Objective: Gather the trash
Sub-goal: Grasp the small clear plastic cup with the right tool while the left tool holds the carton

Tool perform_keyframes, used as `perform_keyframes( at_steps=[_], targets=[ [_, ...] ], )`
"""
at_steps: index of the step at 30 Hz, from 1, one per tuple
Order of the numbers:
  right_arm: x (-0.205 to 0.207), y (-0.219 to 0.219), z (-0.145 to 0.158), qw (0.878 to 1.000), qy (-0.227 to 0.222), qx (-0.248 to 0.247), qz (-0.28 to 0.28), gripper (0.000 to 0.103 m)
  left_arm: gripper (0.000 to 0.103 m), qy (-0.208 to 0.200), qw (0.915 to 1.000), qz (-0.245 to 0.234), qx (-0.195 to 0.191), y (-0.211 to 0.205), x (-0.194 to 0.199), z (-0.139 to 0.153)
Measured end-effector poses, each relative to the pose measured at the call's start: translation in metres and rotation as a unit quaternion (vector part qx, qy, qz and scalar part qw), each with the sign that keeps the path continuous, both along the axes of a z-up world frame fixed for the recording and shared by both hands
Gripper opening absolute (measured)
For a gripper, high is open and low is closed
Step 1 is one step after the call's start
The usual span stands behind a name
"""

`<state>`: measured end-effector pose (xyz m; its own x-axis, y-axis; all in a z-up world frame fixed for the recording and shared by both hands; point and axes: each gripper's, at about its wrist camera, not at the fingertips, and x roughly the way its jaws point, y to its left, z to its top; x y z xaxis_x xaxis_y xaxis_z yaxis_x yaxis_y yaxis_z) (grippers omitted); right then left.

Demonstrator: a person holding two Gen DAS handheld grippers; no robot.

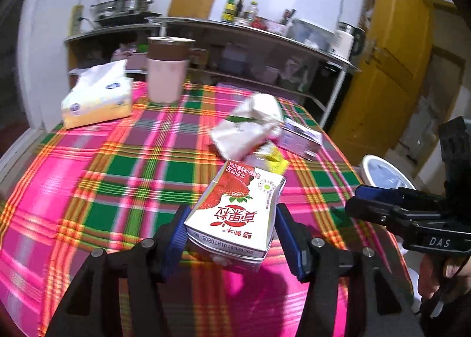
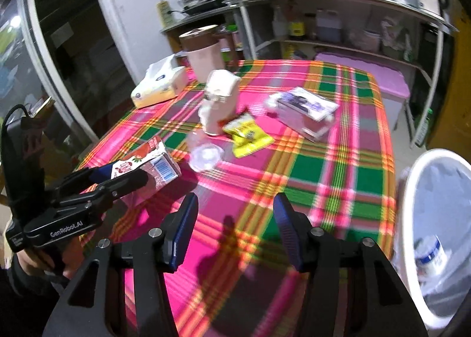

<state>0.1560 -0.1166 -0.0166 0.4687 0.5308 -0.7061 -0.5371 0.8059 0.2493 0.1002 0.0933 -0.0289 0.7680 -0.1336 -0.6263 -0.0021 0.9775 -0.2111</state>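
My left gripper [image 1: 231, 231] is shut on a strawberry milk carton [image 1: 235, 213] and holds it above the plaid table; it also shows in the right wrist view [image 2: 147, 169]. My right gripper [image 2: 235, 225] is open and empty over the table's near edge; in the left wrist view [image 1: 379, 204] it hovers at the right. On the table lie a crumpled white bag [image 2: 219, 98], a yellow wrapper [image 2: 247, 133], a clear plastic lid [image 2: 206, 155] and a purple-white box [image 2: 307, 111]. A white trash bin [image 2: 412, 204] stands right of the table.
A tissue pack [image 1: 97, 98] and a pink-brown lidded cup [image 1: 167, 69] stand at the table's far left. Metal shelves with pots and bottles [image 1: 235, 8] run behind. A yellow door [image 1: 388, 57] is at the right. A purple stool [image 2: 391, 83] stands behind the table.
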Motion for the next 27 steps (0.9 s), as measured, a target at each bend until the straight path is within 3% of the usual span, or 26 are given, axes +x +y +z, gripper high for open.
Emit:
perform_keyframes(
  at_steps=[14, 18, 20, 27],
  targets=[
    [0.04, 0.071, -0.012, 0.999, 0.0, -0.023, 0.041, 0.046, 0.058, 0.001, 0.9988, 0.048, -0.007, 0.042, 0.0, -0.006],
    [0.049, 0.083, -0.014, 0.999, 0.002, -0.03, 0.044, 0.039, 0.058, 0.002, 0.9987, 0.05, -0.011, 0.047, 0.002, -0.008],
    [0.053, 0.088, -0.016, 0.998, 0.002, -0.032, 0.046, 0.026, 0.058, 0.002, 0.9987, 0.05, -0.011, 0.047, 0.003, -0.008],
    [0.05, 0.083, -0.01, 0.999, -0.007, -0.025, 0.031, 0.026, 0.058, 0.001, 0.9989, 0.045, -0.008, 0.042, 0.004, -0.008]
  ],
)
